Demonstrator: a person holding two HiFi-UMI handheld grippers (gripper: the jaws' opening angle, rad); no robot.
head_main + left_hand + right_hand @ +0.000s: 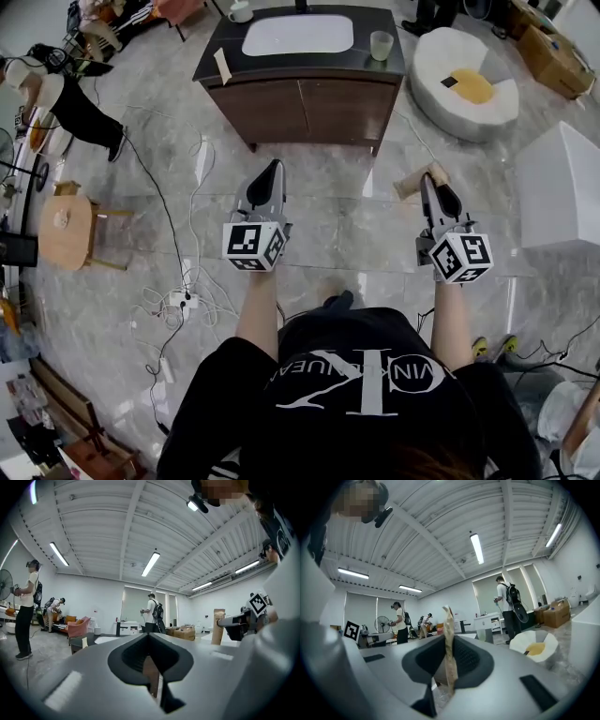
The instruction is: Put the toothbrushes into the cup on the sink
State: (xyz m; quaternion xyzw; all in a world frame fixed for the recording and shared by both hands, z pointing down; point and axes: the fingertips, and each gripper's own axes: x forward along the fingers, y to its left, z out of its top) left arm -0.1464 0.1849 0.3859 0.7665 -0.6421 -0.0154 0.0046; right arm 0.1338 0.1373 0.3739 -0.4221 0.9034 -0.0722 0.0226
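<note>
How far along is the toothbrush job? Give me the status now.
Done: nothing yet; no brush sticks out of the cup on the sink counter. In hand: the right tool is clamped on a tan wrapped packet, probably a toothbrush; the left tool is shut, empty. Left: carry it to the cup, drop it in; a second packet lies at the counter's left edge.

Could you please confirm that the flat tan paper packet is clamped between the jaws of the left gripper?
Not quite: the flat tan paper packet is clamped between the jaws of the right gripper, not the left, as the right gripper view shows.
</note>
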